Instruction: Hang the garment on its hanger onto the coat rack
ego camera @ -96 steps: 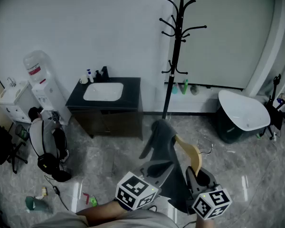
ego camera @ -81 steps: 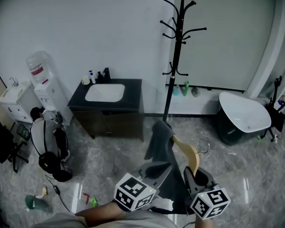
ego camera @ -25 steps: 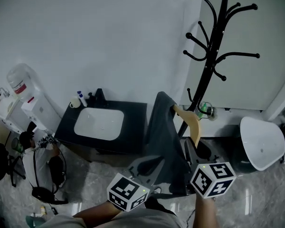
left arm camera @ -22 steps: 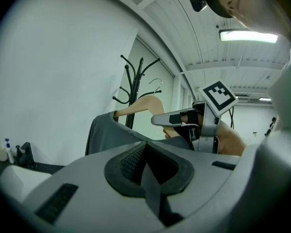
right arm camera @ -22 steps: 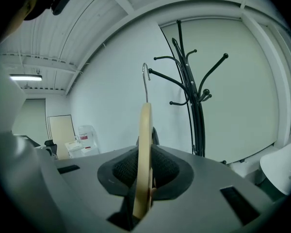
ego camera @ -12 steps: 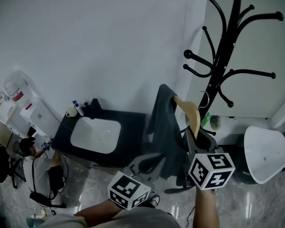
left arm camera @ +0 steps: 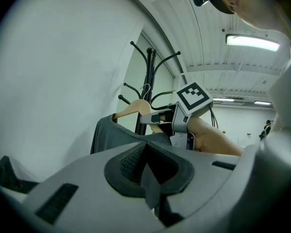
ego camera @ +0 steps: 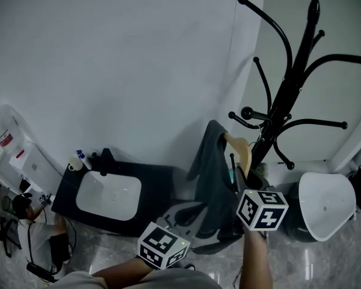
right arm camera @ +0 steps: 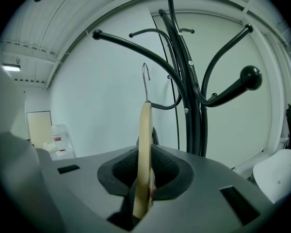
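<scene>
Garment point(ego camera: 212, 161): where do you have it in the head view?

— I hold it up in the air. It is dark grey and draped over a wooden hanger point(ego camera: 243, 151), just beside the pole of the black coat rack point(ego camera: 289, 98). My right gripper point(ego camera: 239, 176) comes from below at the hanger's bare end. My left gripper point(ego camera: 191, 211) sits at the cloth's lower edge. Down at the left, well apart, I see a dark cabinet with a white basin point(ego camera: 108, 194), and at the right a white tub point(ego camera: 325, 200).

And the left gripper view?

— Its jaws are closed, and a fold of the garment's cloth is pinched between the pads. Past them the rest of the garment slopes up over the hanger's shoulder. The right gripper and the hand point(left arm camera: 216, 141) behind it show there on the hanger. The coat rack's pegs fan out behind them.

The right gripper view?

— Here the jaws clamp the hanger's wooden arm, which stands upright and edge-on between the pads. The metal hook point(right arm camera: 145, 79) rises straight above it. Its curved top is free and rests over no peg. The rack's pole stands just to the right of the hook, and a knobbed peg point(right arm camera: 250, 76) reaches out further right. A thin curved arm passes behind the hook's stem, and I cannot tell whether they touch.
</scene>
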A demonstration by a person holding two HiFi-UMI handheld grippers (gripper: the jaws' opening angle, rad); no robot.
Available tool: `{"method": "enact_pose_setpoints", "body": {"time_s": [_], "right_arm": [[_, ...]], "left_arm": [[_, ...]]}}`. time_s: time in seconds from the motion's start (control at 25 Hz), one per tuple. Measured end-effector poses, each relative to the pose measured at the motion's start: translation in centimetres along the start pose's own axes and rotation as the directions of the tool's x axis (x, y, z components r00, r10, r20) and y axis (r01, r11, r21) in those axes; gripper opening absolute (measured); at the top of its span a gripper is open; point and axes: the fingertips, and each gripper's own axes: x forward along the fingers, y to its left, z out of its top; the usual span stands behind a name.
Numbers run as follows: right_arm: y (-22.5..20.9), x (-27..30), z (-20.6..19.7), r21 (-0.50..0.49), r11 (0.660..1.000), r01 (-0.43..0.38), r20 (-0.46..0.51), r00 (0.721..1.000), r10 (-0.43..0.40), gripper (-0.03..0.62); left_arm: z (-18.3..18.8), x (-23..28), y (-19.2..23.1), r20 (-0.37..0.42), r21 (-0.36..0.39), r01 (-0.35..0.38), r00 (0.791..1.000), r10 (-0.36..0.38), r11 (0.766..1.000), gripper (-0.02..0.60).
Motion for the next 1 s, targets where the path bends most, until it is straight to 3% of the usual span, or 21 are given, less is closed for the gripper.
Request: {"method": "enact_pose_setpoints", "body": {"time_s": [0.32, 0.6, 0.8, 1.0], "right_arm": [[-2.8, 5.2, -1.5, 0.031, 0.995, 0.095, -0.070, 0.993, -0.093, 0.061], [-4.0, 7.6, -3.9, 0.047, 0.990, 0.133, -0.127, 0.984, -0.126, 0.062], [-4.6, 7.9, -4.6, 0.058, 0.989, 0.136, -0.127, 0.984, -0.128, 0.063], [-5.2, 7.6, -4.2, 0.003, 0.989, 0.147, -0.093, 0.985, -0.146, 0.063]], "left_arm": [[0.4, 1.5, 3.9, -0.010, -0.025, 0.042, 0.999, -0.042, 0.999, 0.006], [0.3, 2.5, 5.3, -0.022, -0.035, 0.058, 0.998, -0.059, 0.998, 0.006], [-0.1, 2.9, 5.3, -0.034, -0.036, 0.064, 0.997, -0.065, 0.997, 0.006], [-0.1, 3.4, 4.6, -0.040, -0.035, 0.068, 0.997, -0.070, 0.997, 0.006]]}}
